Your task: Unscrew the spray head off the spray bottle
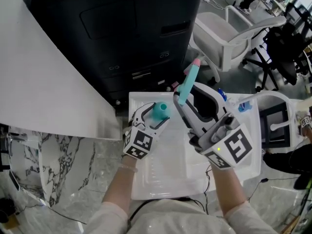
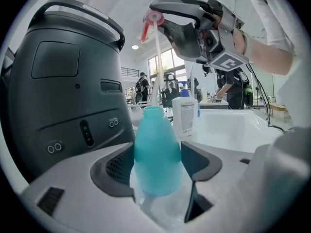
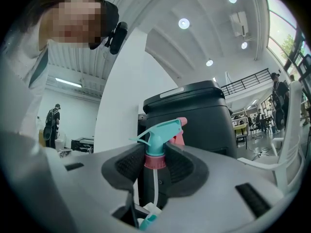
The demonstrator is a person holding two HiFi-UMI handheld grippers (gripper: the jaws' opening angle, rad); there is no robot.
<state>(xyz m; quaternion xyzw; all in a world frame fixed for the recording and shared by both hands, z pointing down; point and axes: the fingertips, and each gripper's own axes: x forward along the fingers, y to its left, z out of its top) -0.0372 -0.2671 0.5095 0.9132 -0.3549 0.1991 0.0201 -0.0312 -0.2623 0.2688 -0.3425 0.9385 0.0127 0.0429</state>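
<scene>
Teal spray bottle (image 2: 155, 149) sits clamped between the left gripper's (image 1: 158, 114) fingers; the right gripper's (image 1: 182, 99) fingers pinch the detached spray head (image 3: 158, 136).
</scene>
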